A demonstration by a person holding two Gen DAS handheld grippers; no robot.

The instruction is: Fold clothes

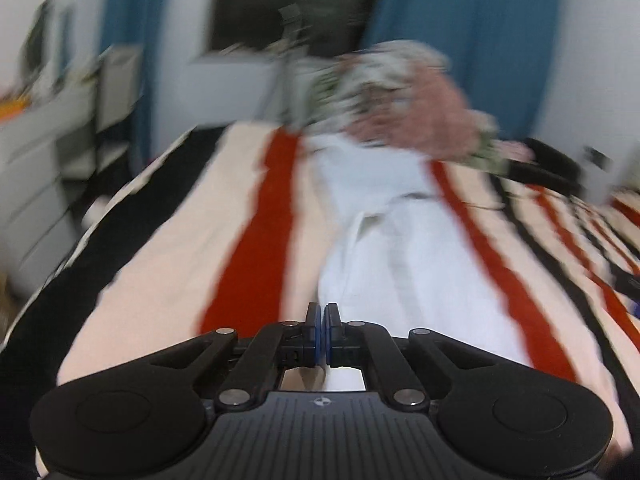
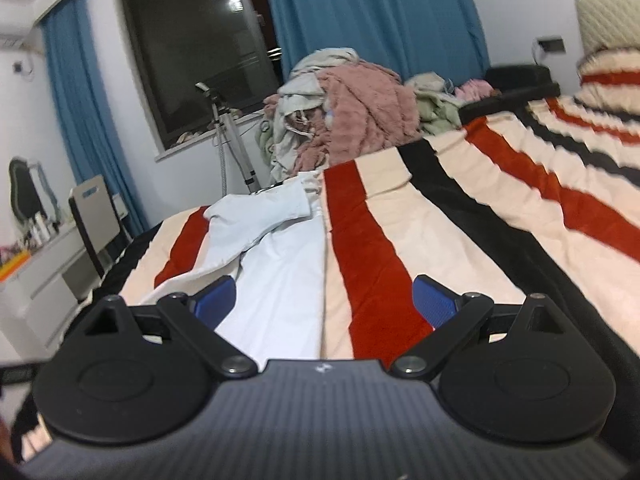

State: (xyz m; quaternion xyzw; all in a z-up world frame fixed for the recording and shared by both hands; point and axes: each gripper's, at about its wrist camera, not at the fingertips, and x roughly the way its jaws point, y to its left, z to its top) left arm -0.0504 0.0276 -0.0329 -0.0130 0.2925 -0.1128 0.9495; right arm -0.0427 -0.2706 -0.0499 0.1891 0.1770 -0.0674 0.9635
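Left wrist view shows one white garment point(image 1: 404, 248) lying long and flat on the bed point(image 1: 176, 248), between two red stripes. The left claw point(image 1: 324, 334) has its blue pads pressed together at the garment's near edge; I cannot tell if cloth is pinched. The right claw point(image 2: 324, 300) is spread wide, low over the garment point(image 2: 280, 280). The bed cover has cream, red and black stripes. One pile of clothes point(image 2: 344, 120) sits at the far end. Two blue curtains point(image 2: 376, 12) hang beside one dark window point(image 2: 192, 48).
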